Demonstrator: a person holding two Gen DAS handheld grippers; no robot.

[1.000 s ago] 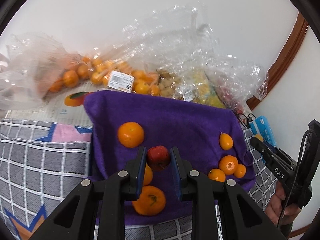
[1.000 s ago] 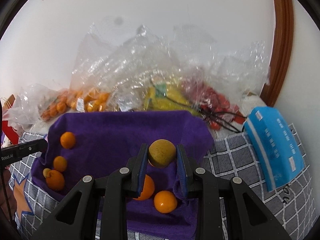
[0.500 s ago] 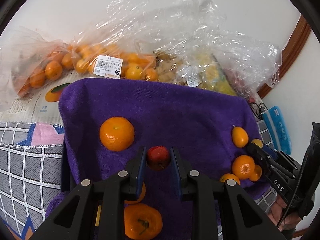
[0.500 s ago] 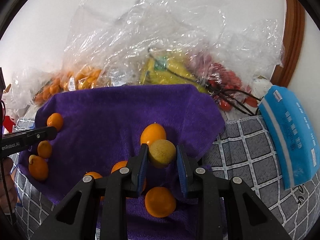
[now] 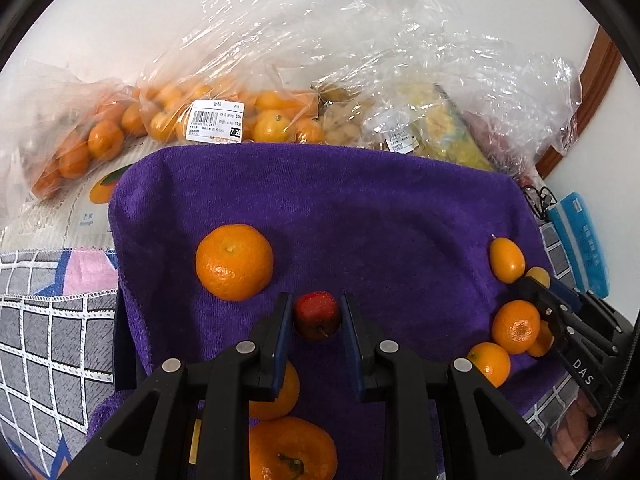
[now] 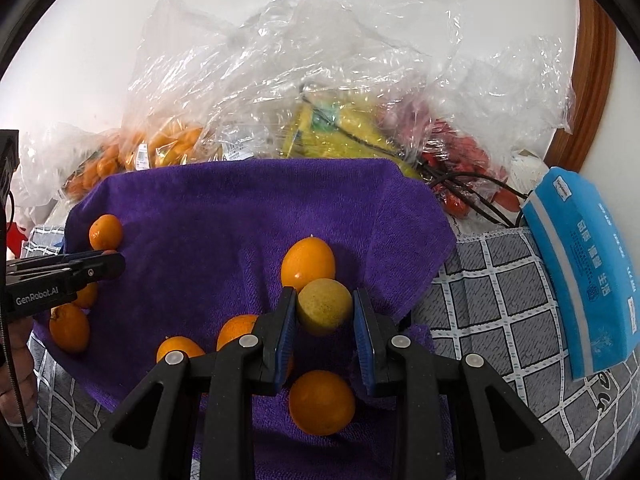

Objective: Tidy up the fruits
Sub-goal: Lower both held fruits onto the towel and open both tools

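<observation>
A purple towel lies spread on the table with several orange fruits on it. My left gripper is shut on a small red fruit, just above the towel and next to a large mandarin. More mandarins lie under its fingers. My right gripper is shut on a round yellow-green fruit, low over the towel's right part beside an oval orange fruit. An orange lies below it. Each gripper shows at the edge of the other's view.
Clear plastic bags of oranges, yellow fruit and red fruit pile up behind the towel against the white wall. A blue tissue pack lies at the right on a grey checked cloth. A black cable runs nearby.
Both grippers have sunk toward the towel with their fruits still held. The left one also moved forward, so the large mandarin now sits closer and bigger.
</observation>
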